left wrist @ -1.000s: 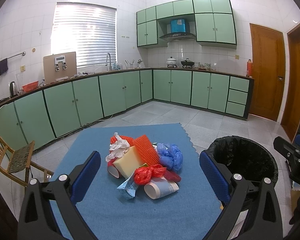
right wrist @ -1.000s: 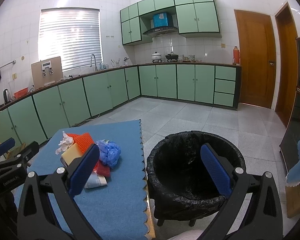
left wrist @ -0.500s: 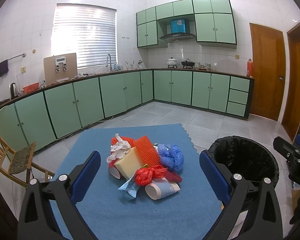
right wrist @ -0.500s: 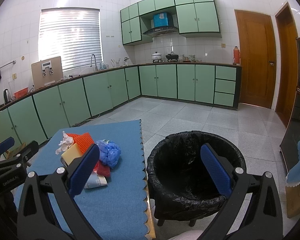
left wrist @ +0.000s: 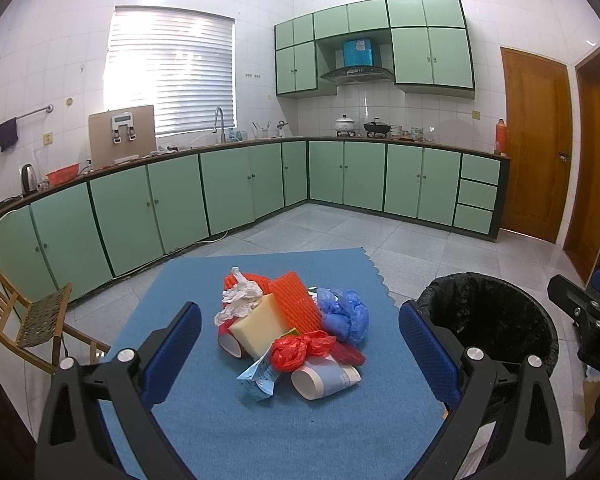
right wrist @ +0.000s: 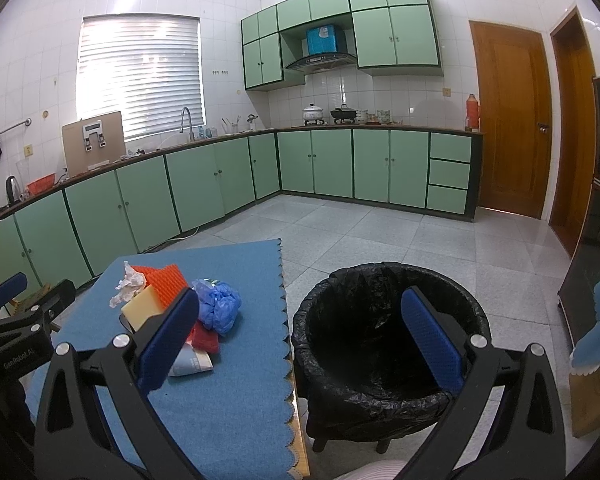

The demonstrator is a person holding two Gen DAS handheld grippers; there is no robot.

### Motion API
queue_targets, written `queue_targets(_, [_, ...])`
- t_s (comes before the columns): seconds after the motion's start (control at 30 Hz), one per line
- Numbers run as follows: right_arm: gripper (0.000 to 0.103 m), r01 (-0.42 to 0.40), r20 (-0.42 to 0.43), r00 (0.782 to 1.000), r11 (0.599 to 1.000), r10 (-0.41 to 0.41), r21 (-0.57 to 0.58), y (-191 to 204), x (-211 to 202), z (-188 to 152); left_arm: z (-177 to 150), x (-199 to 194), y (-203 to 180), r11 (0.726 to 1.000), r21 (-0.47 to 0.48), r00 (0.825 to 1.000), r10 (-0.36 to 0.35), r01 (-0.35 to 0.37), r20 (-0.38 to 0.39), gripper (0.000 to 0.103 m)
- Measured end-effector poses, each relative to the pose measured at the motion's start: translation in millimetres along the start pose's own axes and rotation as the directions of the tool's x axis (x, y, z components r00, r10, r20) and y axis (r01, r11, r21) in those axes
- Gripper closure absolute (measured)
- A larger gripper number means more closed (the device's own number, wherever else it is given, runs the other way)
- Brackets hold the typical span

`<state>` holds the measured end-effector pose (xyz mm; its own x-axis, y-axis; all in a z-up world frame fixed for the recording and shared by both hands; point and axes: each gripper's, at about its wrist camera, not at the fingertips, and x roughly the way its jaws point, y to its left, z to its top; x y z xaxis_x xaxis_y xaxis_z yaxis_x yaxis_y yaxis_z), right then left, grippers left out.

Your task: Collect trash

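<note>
Your left gripper [left wrist: 300, 344] gapes, empty, before the trash pile [left wrist: 292, 328]; your right gripper [right wrist: 300, 332], released, faces the bin [right wrist: 384, 344].

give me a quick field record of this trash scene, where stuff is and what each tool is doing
surface: blue mat on the table
trash pile: heaped mid-mat, nothing lifted yet
pile items: crumpled white paper, orange foam net, yellow sponge block, blue plastic bag, red plastic bag, paper cup lying on its side
bin: black-lined trash bin on the floor, right of the table
left tool: open, empty, aimed at the pile
right tool: open, empty, aimed toward the bin
</note>
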<state>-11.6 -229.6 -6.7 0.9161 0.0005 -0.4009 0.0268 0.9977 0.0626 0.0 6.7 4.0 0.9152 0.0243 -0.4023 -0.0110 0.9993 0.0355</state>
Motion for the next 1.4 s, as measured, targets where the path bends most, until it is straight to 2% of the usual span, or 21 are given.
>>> queue_targets(0.73, [0.005, 0.005, -0.007, 1.0, 1.0, -0.005, -0.003, 2, 5, -6, -7, 7, 1, 1.0, -0.002, 1.0, 0.003, -0.003, -0.013, 0.006])
queue_targets(0.9, [0.005, -0.008, -0.03, 1.0, 1.0, 0.008, -0.008, 9, 14, -9, -12, 20, 13, 1.0, -0.019, 0.999, 0.007, -0.008, -0.05, 0.006])
queue_targets(1.07, [0.005, -0.057, -0.081, 0.995, 0.998, 0.054, -0.031, 27, 38, -15, -23, 40, 39, 0.996, -0.021, 0.991, 0.081, -0.083, -0.104, 0.006])
queue_targets(1.2, [0.005, -0.098, -0.125, 0.988, 0.994, 0.091, -0.048, 48, 61, -24, -34, 62, 72, 0.986, -0.055, 0.976, 0.149, -0.159, -0.158, 0.006])
queue_targets(1.4, [0.005, -0.171, -0.205, 0.966, 0.983, 0.155, -0.062, 84, 107, -37, -54, 95, 106, 0.976, -0.061, 0.96, 0.194, -0.21, -0.202, 0.006])
